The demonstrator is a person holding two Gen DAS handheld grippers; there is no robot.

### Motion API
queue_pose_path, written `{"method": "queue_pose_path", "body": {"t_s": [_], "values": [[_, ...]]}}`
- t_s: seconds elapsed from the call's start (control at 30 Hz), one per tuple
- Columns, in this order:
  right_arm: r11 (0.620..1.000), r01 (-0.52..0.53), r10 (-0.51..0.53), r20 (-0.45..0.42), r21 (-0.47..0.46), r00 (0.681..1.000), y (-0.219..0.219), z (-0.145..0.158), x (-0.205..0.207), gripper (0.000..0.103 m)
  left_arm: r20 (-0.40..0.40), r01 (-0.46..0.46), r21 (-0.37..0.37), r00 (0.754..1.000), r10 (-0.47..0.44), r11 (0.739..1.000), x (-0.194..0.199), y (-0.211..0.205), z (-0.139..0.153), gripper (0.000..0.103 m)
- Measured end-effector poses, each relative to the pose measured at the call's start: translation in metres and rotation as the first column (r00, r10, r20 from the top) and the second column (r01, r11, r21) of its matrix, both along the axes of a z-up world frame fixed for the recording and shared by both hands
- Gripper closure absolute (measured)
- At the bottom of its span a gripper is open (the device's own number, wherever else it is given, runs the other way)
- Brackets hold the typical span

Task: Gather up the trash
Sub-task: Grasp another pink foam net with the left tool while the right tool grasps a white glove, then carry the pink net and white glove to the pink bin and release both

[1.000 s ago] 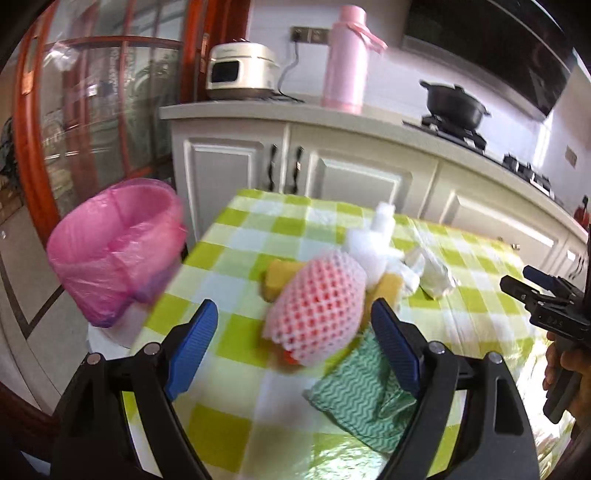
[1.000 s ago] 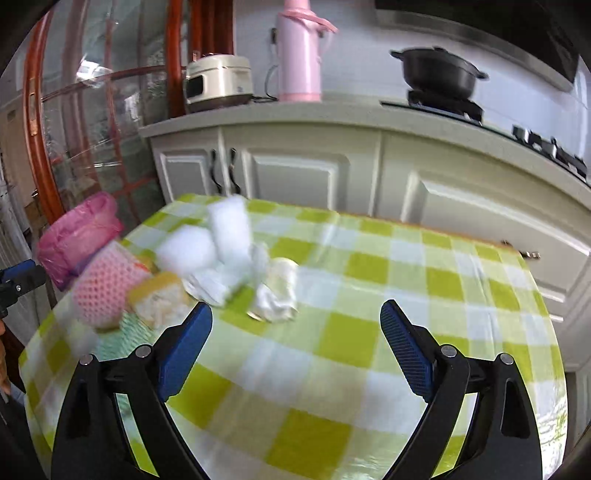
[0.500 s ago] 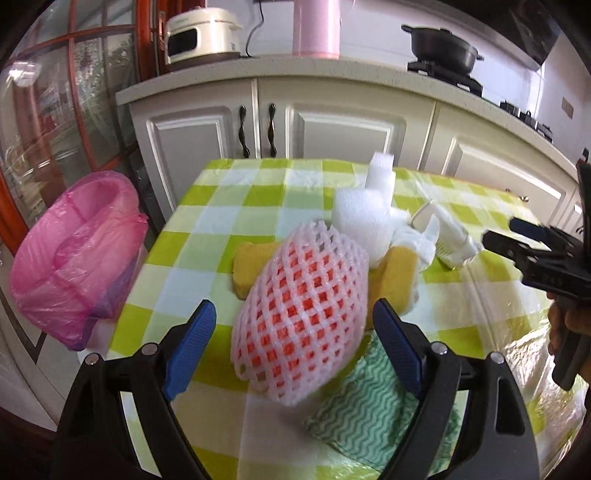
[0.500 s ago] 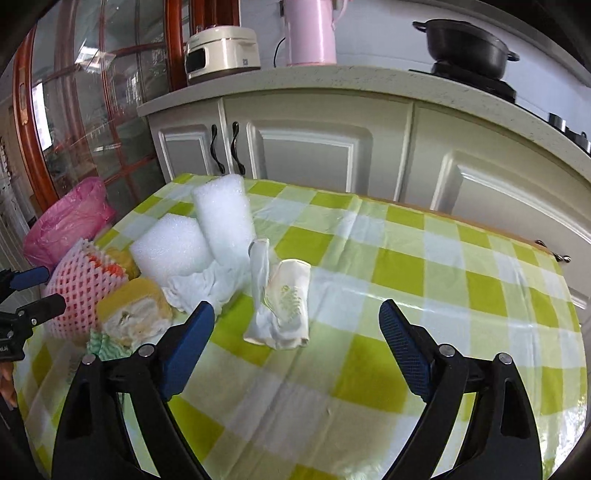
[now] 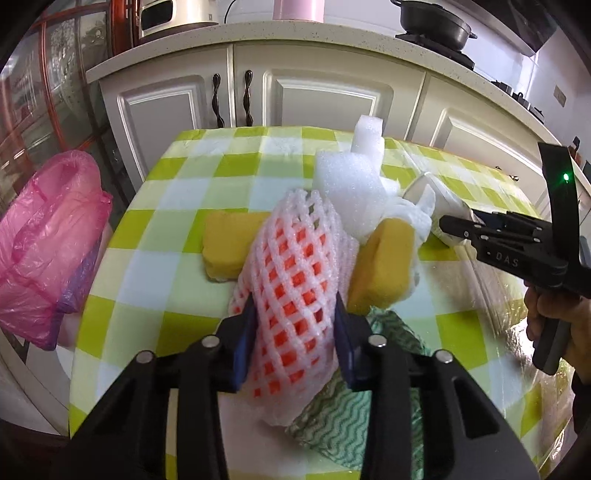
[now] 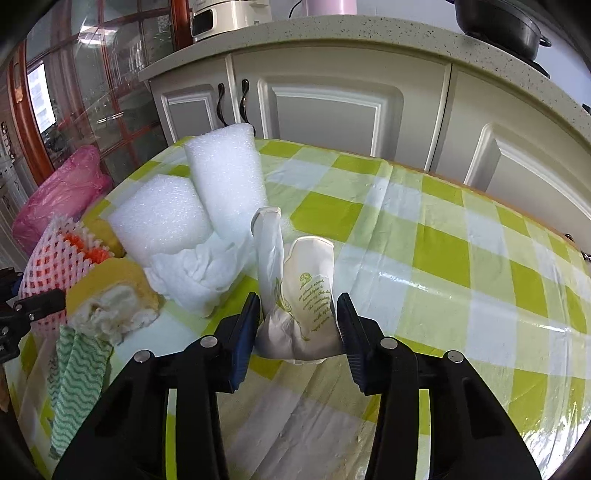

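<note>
My left gripper [image 5: 293, 332] is shut on a pink foam fruit net [image 5: 295, 273] with something orange inside, resting on the checked tablecloth [image 5: 159, 258]. My right gripper [image 6: 295, 317] is closed around a crumpled white paper cup [image 6: 306, 295] with green print; its pads touch the cup's sides. Two yellow sponges [image 5: 229, 243], white foam blocks [image 6: 221, 173], white tissue [image 6: 195, 273] and a green wavy cloth [image 6: 74, 376] lie in a heap between the grippers. A bin lined with a pink bag [image 5: 44, 243] stands left of the table.
White kitchen cabinets [image 5: 325, 92] run behind the table, with a rice cooker [image 5: 166, 14] and a black pot [image 5: 436, 26] on the counter. A glass-fronted wooden cabinet [image 6: 74, 92] stands at the left. The right gripper's body [image 5: 517, 251] shows in the left wrist view.
Both grippers moved forward and down and closed from wide open: the left onto the foam net, the right around the paper cup.
</note>
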State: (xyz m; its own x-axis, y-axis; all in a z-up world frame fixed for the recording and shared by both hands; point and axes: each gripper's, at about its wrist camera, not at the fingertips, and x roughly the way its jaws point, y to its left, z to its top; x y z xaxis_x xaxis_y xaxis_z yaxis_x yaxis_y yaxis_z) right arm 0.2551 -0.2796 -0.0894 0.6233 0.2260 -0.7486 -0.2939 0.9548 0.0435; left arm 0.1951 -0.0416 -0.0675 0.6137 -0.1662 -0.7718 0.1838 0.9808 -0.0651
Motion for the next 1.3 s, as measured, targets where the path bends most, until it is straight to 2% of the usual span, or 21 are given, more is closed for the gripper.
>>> {"method": "queue_pose_path", "body": {"t_s": [0.23,0.57,1.07,1.3], "values": [[0.999,0.024,-0.026,0.031,0.042,0.999,-0.016,0.015,-0.029,0.06,0.042,-0.019,-0.058,0.999,0.022,0.998,-0.025,0.004,0.02,0.069],[0.997,0.028,-0.036,0.101,0.073,0.994,-0.025,0.055,-0.062,0.061,0.12,-0.047,-0.081,0.991,0.056,0.996,-0.054,0.015,0.053,0.069],[0.997,0.003,-0.014,0.144,0.074,0.989,-0.014,0.085,-0.087,0.062,0.174,-0.114,-0.121,0.976,0.134,0.986,-0.082,0.057,0.071,0.069],[0.994,-0.041,0.022,0.184,0.102,0.983,0.016,0.118,-0.081,0.062,0.219,-0.165,-0.127,0.957,0.19,0.978,-0.085,0.089,0.093,0.069]]}}
